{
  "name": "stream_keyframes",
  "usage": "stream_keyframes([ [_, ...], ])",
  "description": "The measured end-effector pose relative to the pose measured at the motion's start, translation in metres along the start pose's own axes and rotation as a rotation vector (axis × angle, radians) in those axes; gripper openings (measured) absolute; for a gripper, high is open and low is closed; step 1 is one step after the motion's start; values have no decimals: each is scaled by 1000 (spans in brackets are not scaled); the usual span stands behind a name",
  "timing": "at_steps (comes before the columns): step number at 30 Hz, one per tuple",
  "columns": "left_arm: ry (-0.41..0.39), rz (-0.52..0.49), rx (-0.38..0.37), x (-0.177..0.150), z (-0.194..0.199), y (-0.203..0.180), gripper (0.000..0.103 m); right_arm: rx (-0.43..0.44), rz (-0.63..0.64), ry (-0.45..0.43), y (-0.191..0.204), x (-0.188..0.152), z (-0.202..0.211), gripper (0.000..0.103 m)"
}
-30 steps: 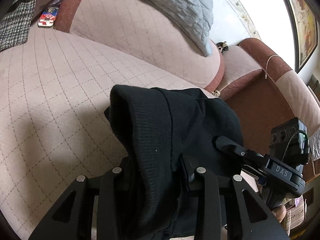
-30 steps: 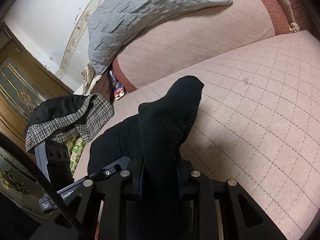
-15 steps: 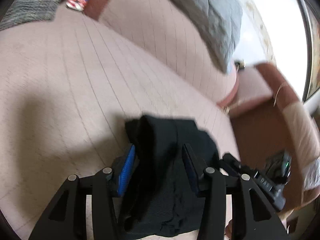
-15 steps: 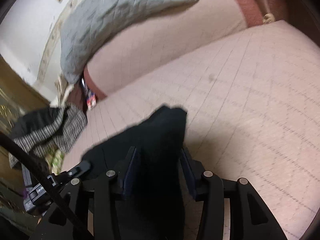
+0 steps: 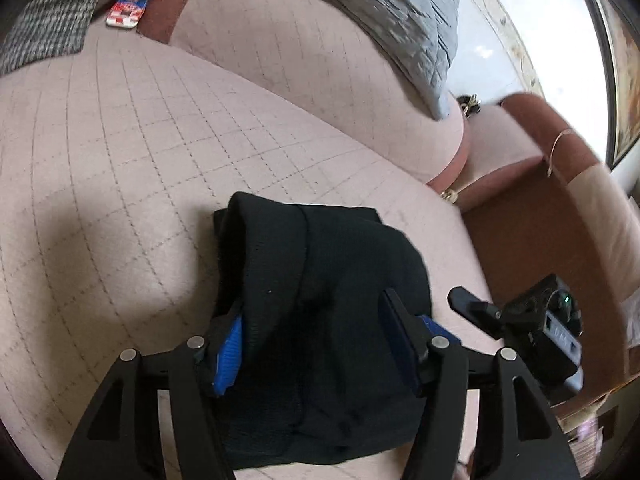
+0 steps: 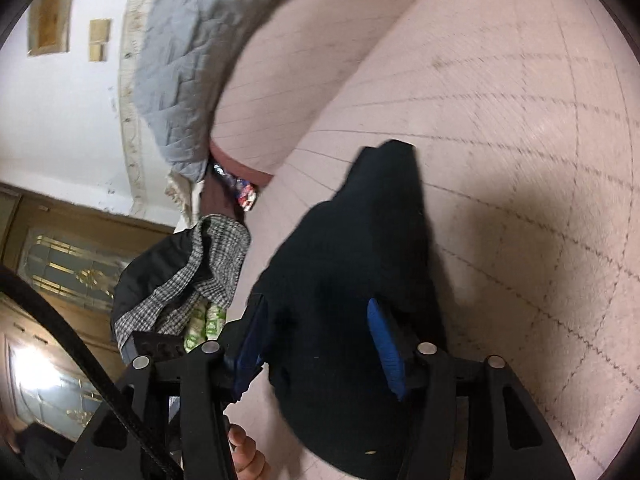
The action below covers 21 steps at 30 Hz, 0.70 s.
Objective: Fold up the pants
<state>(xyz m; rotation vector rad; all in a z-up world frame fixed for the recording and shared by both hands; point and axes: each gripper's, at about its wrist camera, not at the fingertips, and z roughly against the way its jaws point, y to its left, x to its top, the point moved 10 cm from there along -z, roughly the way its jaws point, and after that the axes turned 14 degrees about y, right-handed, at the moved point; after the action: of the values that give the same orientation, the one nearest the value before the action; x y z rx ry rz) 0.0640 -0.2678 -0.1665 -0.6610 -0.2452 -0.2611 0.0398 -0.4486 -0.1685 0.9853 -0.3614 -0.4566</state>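
The black pants lie bunched in a folded heap on the pink quilted sofa seat. My left gripper straddles the near end of the heap. Its jaws are opening, the cloth lies between them, and the blue pads stand bare and off the fabric. My right gripper straddles the other end of the pants, rolled to one side. Its jaws are opening too, with a blue pad clear of the cloth. The right gripper also shows at the right of the left wrist view.
A grey quilted blanket hangs over the backrest. A checked garment and a colourful packet lie at the seat's far left end. A brown armrest closes the right end. A thumb holds the right gripper.
Both pairs of jaws have spread off the black cloth, baring their blue pads. The raised folds have sunk onto the seat. The right gripper has rolled and dropped lower.
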Motion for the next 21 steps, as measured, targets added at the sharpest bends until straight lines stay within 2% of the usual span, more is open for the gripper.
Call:
stream_keyframes([
  [3,-14,25,5,5,5,7,62,-13,14,-20,0,3,4,56],
  [6,-7,139,-59,9,8,28,62,-60,40,-60,0,1,19,58],
  [8,-15,219,-56,7,17,46,62,-89,37,-94,0,-3,29,62],
  [9,-22,227,-48,5,23,49,62,-103,38,-107,0,-7,34,63],
  [13,-46,191,27,-16,48,50,67,-189,60,-142,6,-32,48,66],
  [16,-71,126,147,-36,63,46,68,-277,126,-174,15,-56,58,66],
  [18,-114,74,234,-50,74,40,68,-330,149,-207,14,-74,64,69],
  [21,-164,17,322,-77,86,29,69,-403,168,-215,6,-109,64,70],
])
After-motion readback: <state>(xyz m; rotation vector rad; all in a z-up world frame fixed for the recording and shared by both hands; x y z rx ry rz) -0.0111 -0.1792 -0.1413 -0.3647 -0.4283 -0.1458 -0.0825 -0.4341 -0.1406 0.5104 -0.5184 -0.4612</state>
